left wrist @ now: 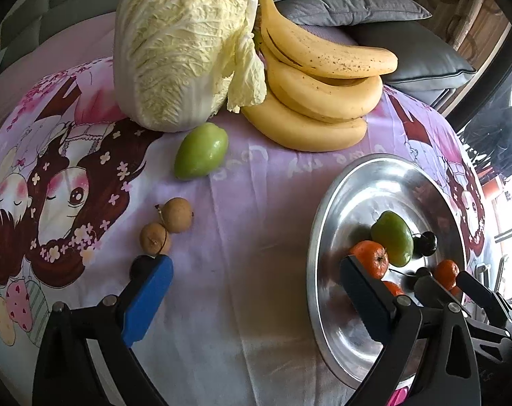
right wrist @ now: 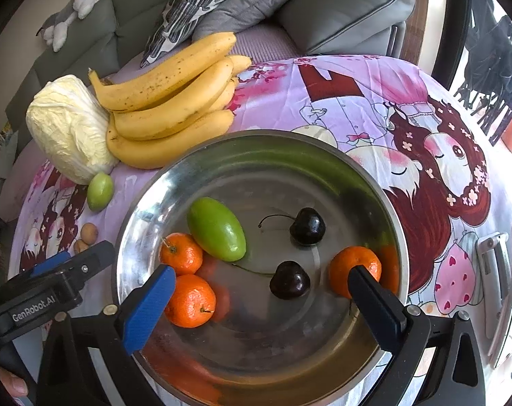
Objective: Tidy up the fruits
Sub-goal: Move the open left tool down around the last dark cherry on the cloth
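Cartoon-print cloth covers the table; both tongs, left and right, are held released. Collecting into the bowl is underway; the longans near left are judged next.

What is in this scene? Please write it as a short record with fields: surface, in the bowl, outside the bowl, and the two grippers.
surface: cartoon-print cloth
container: steel bowl
in the bowl: three tangerines, two dark cherries, one green fruit
outside the bowl: green fruit on the cloth, two longans, banana bunch, napa cabbage
left gripper: open, holds nothing, near the longans
right gripper: open, holds nothing, over the bowl
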Motion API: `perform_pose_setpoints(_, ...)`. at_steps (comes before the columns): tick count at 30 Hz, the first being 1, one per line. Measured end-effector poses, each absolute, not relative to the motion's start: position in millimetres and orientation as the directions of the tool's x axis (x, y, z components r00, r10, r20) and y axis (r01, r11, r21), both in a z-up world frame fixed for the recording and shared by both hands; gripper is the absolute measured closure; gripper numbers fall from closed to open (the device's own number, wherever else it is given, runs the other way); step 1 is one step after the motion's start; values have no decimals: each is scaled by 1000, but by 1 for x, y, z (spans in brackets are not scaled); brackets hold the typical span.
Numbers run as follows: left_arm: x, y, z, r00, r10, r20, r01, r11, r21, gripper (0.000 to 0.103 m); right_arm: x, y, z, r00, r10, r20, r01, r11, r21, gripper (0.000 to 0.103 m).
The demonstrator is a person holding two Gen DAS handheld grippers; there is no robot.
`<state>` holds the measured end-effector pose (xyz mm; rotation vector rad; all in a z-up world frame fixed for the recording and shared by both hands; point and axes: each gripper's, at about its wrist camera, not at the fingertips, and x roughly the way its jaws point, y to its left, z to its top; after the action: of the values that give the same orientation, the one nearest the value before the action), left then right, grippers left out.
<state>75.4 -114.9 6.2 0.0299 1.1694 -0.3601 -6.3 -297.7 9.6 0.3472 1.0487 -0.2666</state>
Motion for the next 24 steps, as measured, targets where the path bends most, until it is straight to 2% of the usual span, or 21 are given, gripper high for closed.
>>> perform_pose_setpoints(13, 82, -84, 19, 393, -285, -874, 259, 947, -192, 4, 1, -268, 13, 472, -32, -881, 328, 934, 141, 0)
perform_pose_setpoints(24, 95, -33, 16, 372, -255, -893, 168, 964, -205, 4, 9, -231, 14, 469, 21, -883, 266, 950, 164, 0)
